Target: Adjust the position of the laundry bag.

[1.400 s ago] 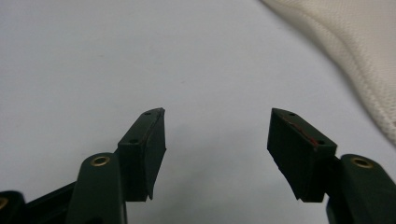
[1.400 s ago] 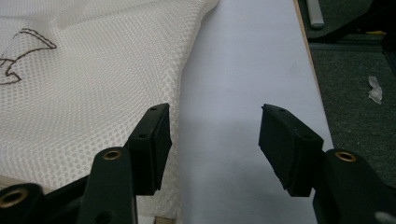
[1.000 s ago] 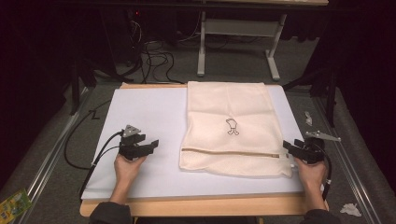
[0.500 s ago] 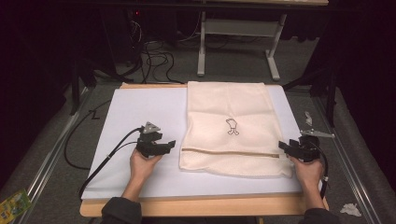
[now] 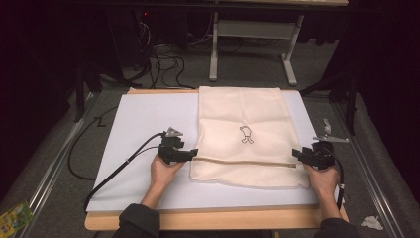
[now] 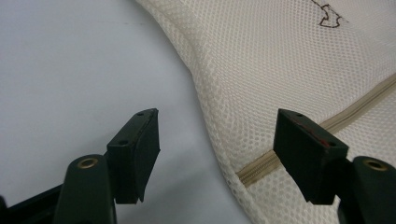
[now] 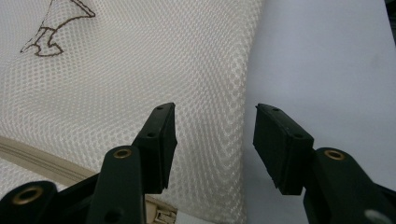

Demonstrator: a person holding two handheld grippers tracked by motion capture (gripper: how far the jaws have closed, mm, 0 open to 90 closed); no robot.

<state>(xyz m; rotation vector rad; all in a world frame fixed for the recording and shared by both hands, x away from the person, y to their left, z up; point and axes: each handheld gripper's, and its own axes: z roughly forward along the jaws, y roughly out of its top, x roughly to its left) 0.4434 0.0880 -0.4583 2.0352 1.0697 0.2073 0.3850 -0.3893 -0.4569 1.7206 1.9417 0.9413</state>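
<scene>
Both hands have closed in on the cream mesh bag (image 5: 245, 136) since the earlier frames: the left gripper (image 5: 190, 153), which sat well out on the white board (image 5: 143, 119), has slid across to the bag's left edge, and the right gripper (image 5: 297, 153) has edged up to the right edge. From the high view, each gripper sits at one end of the zip (image 5: 242, 161) that runs across the bag, with the hands coming in from below and a black cable (image 5: 119, 166) trailing off behind the left gripper.

From the left gripper view, the jaws stand wide apart with nothing between them but bag and board. The bag's rounded edge (image 6: 205, 98) runs up between them; the zip's end (image 6: 261, 163) lies just inside the right-hand jaw, and a small brown drawing (image 6: 329, 16) is far ahead.

From the right gripper view, the jaws are likewise spread and hold nothing. The bag's edge (image 7: 245, 102) passes between them, mesh under the left-hand jaw, bare board under the other, the zip (image 7: 42, 161) low beside the left-hand jaw
</scene>
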